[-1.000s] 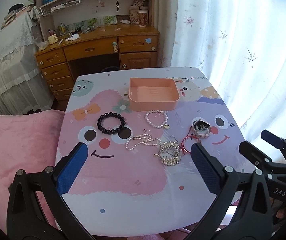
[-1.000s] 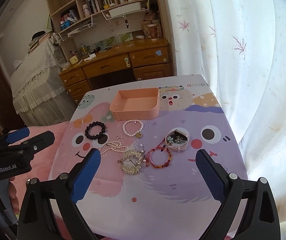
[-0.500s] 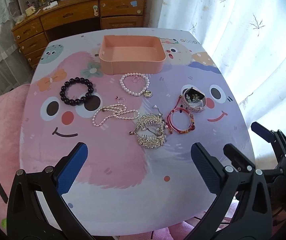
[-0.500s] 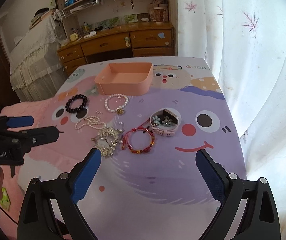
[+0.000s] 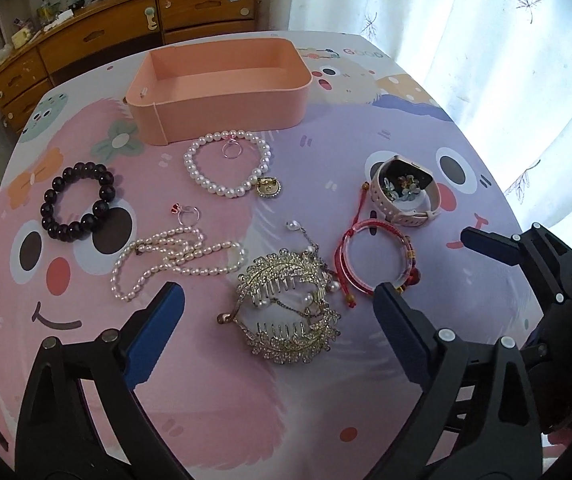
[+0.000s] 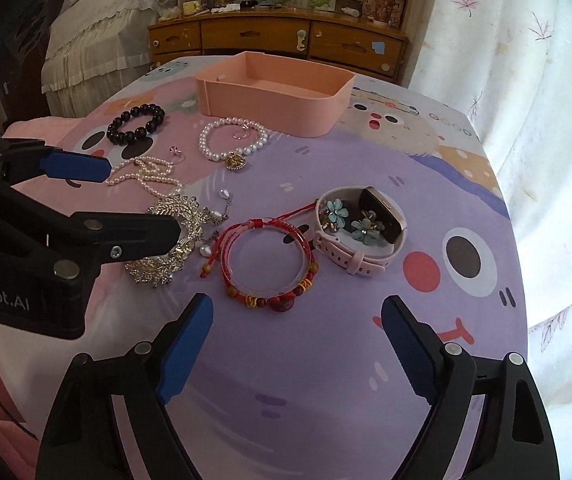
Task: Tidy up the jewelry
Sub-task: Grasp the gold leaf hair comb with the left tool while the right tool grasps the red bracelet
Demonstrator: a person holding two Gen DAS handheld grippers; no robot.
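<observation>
Cartoon-print table (image 5: 365, 380) holds jewelry; left gripper (image 5: 278, 312) and right gripper (image 6: 297, 320) fingers spread, just narrowing, empty.

A home bedroom: behind the cartoon-printed table (image 6: 365, 360) stand a wooden drawer desk (image 6: 278, 40), a lace-covered bed (image 6: 98, 40) and flowered curtains (image 6: 505, 60).

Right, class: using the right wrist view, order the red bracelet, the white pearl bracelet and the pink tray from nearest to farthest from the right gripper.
1. Red bracelet, just ahead of the right gripper.
2. White pearl bracelet, mid-table, left of centre.
3. Pink tray, at the far end.
</observation>
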